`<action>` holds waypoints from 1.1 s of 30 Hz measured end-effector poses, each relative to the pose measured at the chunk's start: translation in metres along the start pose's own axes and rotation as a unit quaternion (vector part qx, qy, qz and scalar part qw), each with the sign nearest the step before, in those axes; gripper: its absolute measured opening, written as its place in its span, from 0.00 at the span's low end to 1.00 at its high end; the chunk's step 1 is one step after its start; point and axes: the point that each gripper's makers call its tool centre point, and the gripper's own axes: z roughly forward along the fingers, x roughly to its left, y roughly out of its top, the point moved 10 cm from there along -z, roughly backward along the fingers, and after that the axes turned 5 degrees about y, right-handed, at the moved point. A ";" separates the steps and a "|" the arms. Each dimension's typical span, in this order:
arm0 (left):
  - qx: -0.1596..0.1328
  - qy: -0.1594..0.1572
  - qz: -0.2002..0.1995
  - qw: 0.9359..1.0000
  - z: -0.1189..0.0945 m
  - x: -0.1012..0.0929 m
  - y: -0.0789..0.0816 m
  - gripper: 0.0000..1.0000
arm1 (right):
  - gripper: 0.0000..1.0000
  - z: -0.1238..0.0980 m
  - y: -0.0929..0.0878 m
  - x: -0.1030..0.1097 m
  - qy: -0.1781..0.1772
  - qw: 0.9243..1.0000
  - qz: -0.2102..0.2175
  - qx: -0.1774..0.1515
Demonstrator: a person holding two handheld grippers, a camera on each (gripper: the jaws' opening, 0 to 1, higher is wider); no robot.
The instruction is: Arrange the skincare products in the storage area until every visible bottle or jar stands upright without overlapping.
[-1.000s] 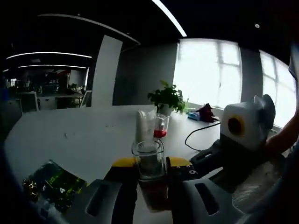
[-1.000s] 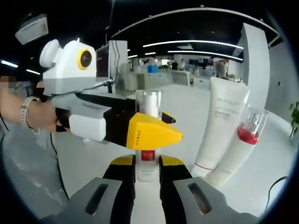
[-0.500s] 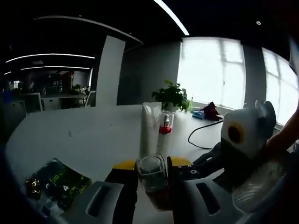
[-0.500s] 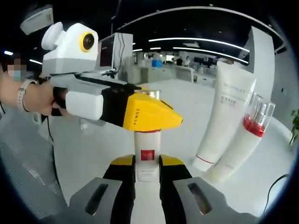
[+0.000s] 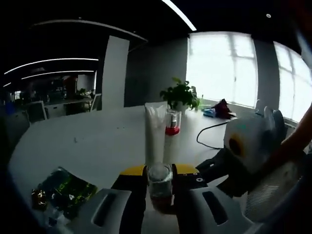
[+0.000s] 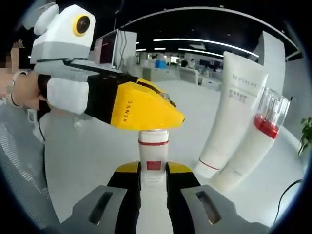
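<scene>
My right gripper (image 6: 153, 171) is shut on a white bottle (image 6: 153, 156) with a red label and a red neck ring, held upright. My left gripper (image 6: 165, 114) comes in from the left, and its yellow jaw covers the bottle's top. In the left gripper view, my left gripper (image 5: 160, 174) is shut on the bottle's clear cap (image 5: 160, 176); I cannot tell whether the cap is still seated. A white tube (image 6: 235, 117) and a tube with a clear cap and red collar (image 6: 257, 146) lean together on the white table (image 6: 97, 156), also seen as white tube (image 5: 154, 136) and red-collared tube (image 5: 171, 124).
A dark snack packet (image 5: 61, 192) lies on the table (image 5: 87, 146) at the near left. A potted plant (image 5: 181, 95), a black cable (image 5: 207, 134) and a dark red object (image 5: 223, 109) sit near the window. A person's hand (image 6: 22, 92) holds the left gripper.
The left gripper has slid further over the bottle's top, so its yellow jaw now hides the clear cap in the right gripper view. The tubes stand where they were.
</scene>
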 end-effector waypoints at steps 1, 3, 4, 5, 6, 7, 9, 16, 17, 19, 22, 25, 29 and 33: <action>0.000 -0.002 0.004 1.000 0.001 0.000 -0.001 0.17 | 0.18 0.001 -0.002 0.000 -0.001 1.000 0.000 0.002; -0.004 -0.006 0.000 1.000 0.003 -0.003 -0.001 0.17 | 0.18 -0.001 -0.002 -0.001 -0.003 1.000 0.001 -0.002; -0.004 -0.004 0.003 1.000 0.004 -0.003 0.000 0.17 | 0.18 -0.001 -0.002 -0.002 -0.004 1.000 0.003 -0.003; -0.005 -0.004 0.005 1.000 0.004 -0.002 -0.001 0.17 | 0.18 -0.001 -0.002 -0.002 -0.006 1.000 0.002 -0.003; -0.006 -0.005 0.005 1.000 0.005 -0.001 -0.001 0.17 | 0.18 -0.001 -0.002 -0.003 -0.009 1.000 0.001 -0.001; -0.006 -0.006 0.006 1.000 0.005 -0.001 0.000 0.17 | 0.18 -0.002 -0.002 -0.004 -0.011 1.000 -0.001 0.001; -0.007 -0.013 0.004 1.000 0.005 -0.001 0.000 0.18 | 0.18 -0.002 -0.002 -0.003 -0.016 1.000 -0.006 0.005; -0.018 -0.013 0.001 1.000 0.007 -0.001 0.003 0.22 | 0.18 -0.010 -0.006 -0.004 -0.053 0.998 0.009 0.014; -0.022 -0.016 0.003 1.000 0.007 -0.002 0.003 0.22 | 0.18 -0.011 -0.006 -0.005 -0.058 0.998 0.007 0.015; -0.022 -0.020 0.005 1.000 0.008 -0.004 0.003 0.21 | 0.18 -0.014 -0.008 -0.009 -0.072 0.997 0.012 0.017; -0.017 -0.026 -0.004 0.999 0.011 -0.007 0.002 0.22 | 0.19 -0.020 -0.014 -0.018 -0.096 0.995 0.033 0.018; -0.017 -0.030 -0.002 0.999 0.012 -0.010 0.001 0.22 | 0.19 -0.025 -0.018 -0.025 -0.115 0.992 0.038 0.020; -0.016 -0.031 -0.002 0.999 0.013 -0.011 0.000 0.19 | 0.19 -0.030 -0.023 -0.036 -0.150 0.986 0.067 0.020; -0.018 -0.029 -0.004 0.999 0.012 -0.011 0.001 0.19 | 0.19 -0.035 -0.026 -0.042 -0.172 0.981 0.088 0.016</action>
